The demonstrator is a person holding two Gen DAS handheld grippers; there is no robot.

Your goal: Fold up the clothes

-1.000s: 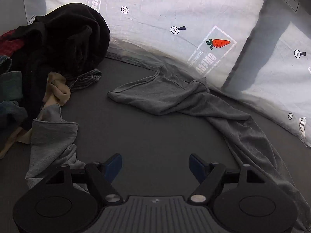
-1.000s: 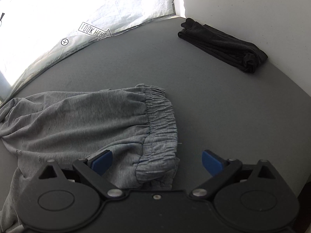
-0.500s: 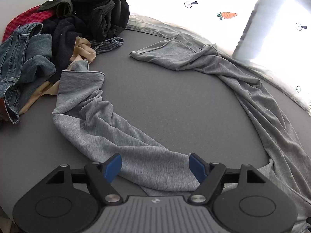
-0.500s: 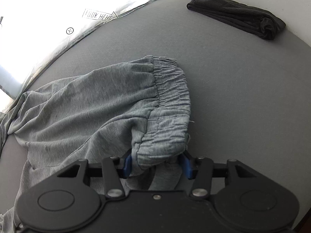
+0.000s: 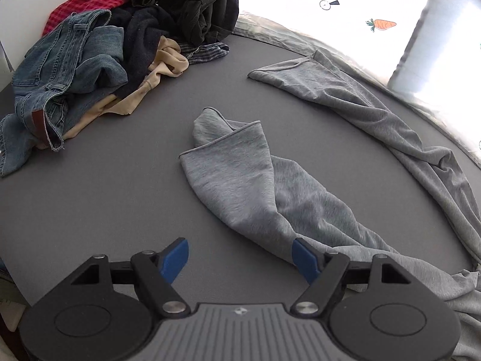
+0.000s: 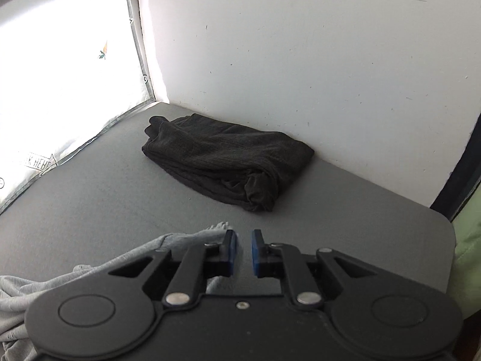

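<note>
Grey sweatpants (image 5: 240,180) lie spread on the grey table (image 5: 105,195), one leg ahead of me and the other curving along the far right. My left gripper (image 5: 240,255) is open just above the table, its right fingertip touching the near leg. My right gripper (image 6: 243,252) is nearly shut, lifted above the table. The grey waistband (image 6: 192,237) hangs from its left side; the narrow gap between the jaws looks empty from here.
A pile of unfolded clothes (image 5: 114,39) with jeans, black, beige and red items sits at the far left. A folded black garment (image 6: 228,159) lies by the white wall (image 6: 300,60). A bright printed sheet (image 5: 345,6) borders the far side.
My right gripper closed on the waistband and lifted it, turning toward the wall. The near leg was dragged rightward, away from the pile. My left gripper stayed open.
</note>
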